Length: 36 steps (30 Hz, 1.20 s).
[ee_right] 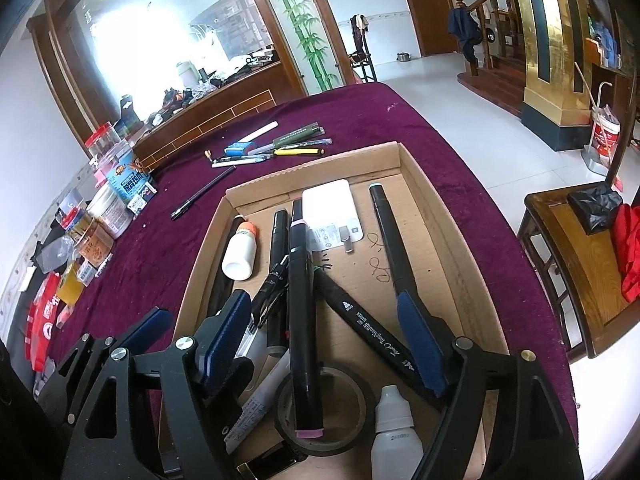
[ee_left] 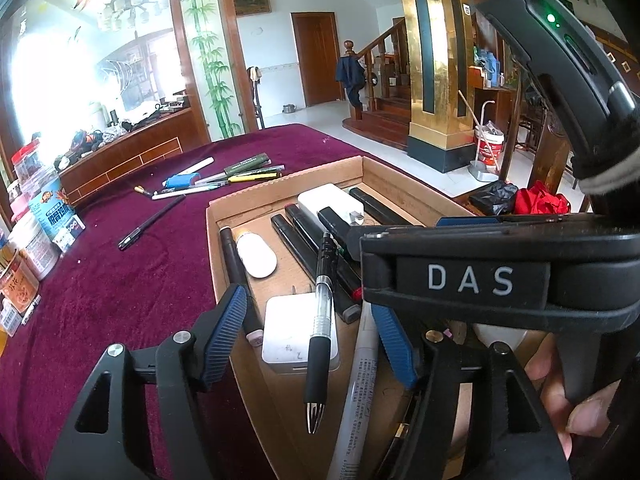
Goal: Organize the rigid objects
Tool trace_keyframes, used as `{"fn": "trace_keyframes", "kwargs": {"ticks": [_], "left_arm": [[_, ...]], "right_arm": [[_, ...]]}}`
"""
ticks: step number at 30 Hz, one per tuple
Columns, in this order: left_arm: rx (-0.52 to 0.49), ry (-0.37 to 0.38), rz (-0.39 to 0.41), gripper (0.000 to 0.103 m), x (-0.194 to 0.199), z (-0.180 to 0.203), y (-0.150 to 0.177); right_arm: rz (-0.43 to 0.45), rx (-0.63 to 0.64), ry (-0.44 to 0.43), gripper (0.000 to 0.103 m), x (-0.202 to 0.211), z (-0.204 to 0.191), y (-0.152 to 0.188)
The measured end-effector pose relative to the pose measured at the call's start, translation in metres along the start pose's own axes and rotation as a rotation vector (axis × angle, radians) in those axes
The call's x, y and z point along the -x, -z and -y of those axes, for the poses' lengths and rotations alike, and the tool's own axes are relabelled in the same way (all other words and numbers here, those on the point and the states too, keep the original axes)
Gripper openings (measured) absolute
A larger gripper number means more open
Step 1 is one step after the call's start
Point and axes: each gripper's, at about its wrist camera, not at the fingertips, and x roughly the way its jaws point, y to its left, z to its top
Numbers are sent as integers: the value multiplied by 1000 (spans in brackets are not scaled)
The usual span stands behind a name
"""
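Left wrist view: the left gripper [ee_left: 310, 332] was seen with fingers apart, nothing clamped, above a clear-barrelled pen [ee_left: 321, 334] lying across a white adapter [ee_left: 280, 336] in the cardboard box [ee_left: 370, 172]. Right wrist view: the right gripper [ee_right: 326, 332] was likewise spread, gripping nothing, over a black marker [ee_right: 302, 304] whose pink end rested on what was probably a tape roll [ee_right: 322, 412]; loose pens [ee_right: 276, 144] were noted on the purple cloth [ee_right: 132, 272] beyond the box.

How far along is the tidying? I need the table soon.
Done: markers, chargers and a clear pen lie in the cardboard box. In hand: nothing; the left gripper and right gripper are open over it. Left: the loose pens on the purple cloth.
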Motion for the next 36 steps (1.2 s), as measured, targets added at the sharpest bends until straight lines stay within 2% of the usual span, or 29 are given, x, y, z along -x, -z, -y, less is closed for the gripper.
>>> {"fn": "trace_keyframes", "kwargs": {"ticks": [7,10,14,16,18,22,26,29,32,33,36], "left_arm": [[3,1,-4,64,1,-1,0],[18,9,-21,73,2,-4,1],[49,48,-52,74,14,-14,6],[59,82,-55,80,24,-20,14],[64,107,-42,81,32,-26,22],[44,98,7,81,46,-32,31],[75,164,50,81,58,-42,32],[82,146,83,81,68,-49,29],[68,82,128,82,78,-52,28],[79,81,137,83,82,-54,26],[113,41,124,84,84,-60,23]], "right_arm": [[15,8,25,71,2,-1,0],[34,8,44,71,4,0,0],[50,-14,51,72,13,2,0],[81,-19,51,72,26,0,4],[102,-20,61,72,37,-1,11],[148,-39,108,72,60,-3,37],[219,-56,171,75,85,-2,60],[279,-82,205,78,98,2,72],[309,-133,212,81,99,5,79],[314,-147,225,81,97,5,80],[308,-119,259,82,95,-3,77]]}}
